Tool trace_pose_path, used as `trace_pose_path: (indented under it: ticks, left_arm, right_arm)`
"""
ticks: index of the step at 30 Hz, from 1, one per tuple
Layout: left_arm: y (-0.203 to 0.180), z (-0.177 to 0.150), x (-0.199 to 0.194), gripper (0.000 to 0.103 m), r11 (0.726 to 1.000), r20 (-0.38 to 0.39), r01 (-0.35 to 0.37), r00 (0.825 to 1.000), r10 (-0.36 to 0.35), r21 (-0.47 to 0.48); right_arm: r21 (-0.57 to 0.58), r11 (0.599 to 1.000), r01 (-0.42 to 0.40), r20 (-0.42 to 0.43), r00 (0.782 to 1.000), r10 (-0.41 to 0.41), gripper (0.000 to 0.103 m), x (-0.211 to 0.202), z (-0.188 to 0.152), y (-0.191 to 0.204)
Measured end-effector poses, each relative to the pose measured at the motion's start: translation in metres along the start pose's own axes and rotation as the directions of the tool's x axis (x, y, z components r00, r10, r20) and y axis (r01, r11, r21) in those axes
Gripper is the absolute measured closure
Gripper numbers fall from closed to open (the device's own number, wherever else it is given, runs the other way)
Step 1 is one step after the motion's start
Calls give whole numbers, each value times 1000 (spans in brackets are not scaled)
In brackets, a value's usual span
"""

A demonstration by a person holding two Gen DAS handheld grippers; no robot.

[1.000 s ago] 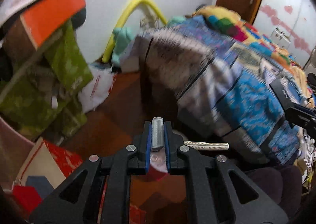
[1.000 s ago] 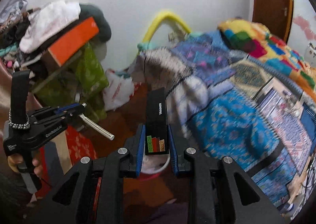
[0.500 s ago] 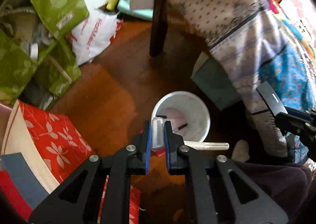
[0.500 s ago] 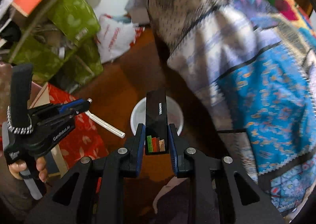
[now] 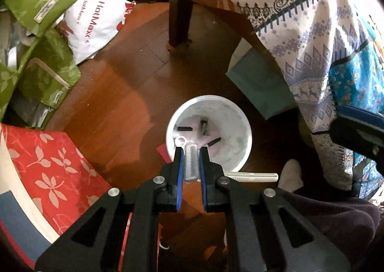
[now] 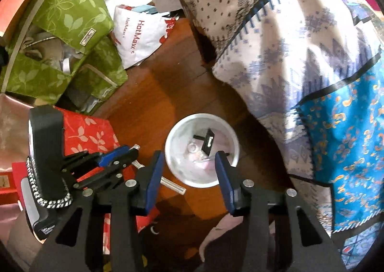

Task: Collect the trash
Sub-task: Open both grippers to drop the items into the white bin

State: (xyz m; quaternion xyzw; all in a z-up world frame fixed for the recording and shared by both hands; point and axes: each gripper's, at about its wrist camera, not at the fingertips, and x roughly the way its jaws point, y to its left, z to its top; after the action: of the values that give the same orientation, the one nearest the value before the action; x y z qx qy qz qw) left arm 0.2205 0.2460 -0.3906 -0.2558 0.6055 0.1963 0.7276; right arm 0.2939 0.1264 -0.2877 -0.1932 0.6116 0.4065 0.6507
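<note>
Dark reddish-brown wood floor (image 5: 120,94) carries everything here, and over its right side hangs a patterned bedspread (image 6: 300,61), with green leaf-print bags (image 6: 72,20) and a white HotMax bag (image 5: 93,25) piled along the far edge. In the open patch stands the white bin (image 5: 240,113), mouth up, likely set there so trash can simply be dropped in from above — it already holds several small black and clear bits. The right tongs (image 6: 189,176) point almost straight down over it, their blue pads spreading with nothing between them, and a black box (image 6: 207,143) lies inside the bin just beneath. The left tongs (image 5: 191,164) hover at the bin's near rim, pinching a pale ribbed comb (image 5: 191,161) — its long end sticks out sideways to the right, so it probably needs to come further over the opening before release.
</note>
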Motion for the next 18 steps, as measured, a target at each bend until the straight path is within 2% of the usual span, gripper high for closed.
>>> trace_pose_path:
  ticks: [2, 4, 6, 13, 18]
  left_arm:
    - [-5, 7, 6, 91, 1000, -31, 19, 999, -20, -17]
    - [-9, 10, 10, 78, 998, -66, 49, 997, -51, -33]
    - [-13, 13, 10, 69, 997, -73, 64, 995, -67, -46]
    - [-31, 8, -18, 69, 998, -14, 63, 998, -63, -1]
    - [-40, -1, -65, 69, 998, 79, 58, 995, -60, 36]
  right_arm:
    - [0, 1000, 16, 6, 1000, -16, 62, -6, -2, -6]
    - [3, 1000, 27, 18, 999, -27, 62, -13, -5, -11]
    - [15, 999, 32, 32, 999, -33, 62, -21, -8, -17]
    - [29, 999, 39, 76, 996, -41, 62, -43, -16, -23]
    - [29, 999, 40, 128, 991, -43, 62, -67, -30, -23]
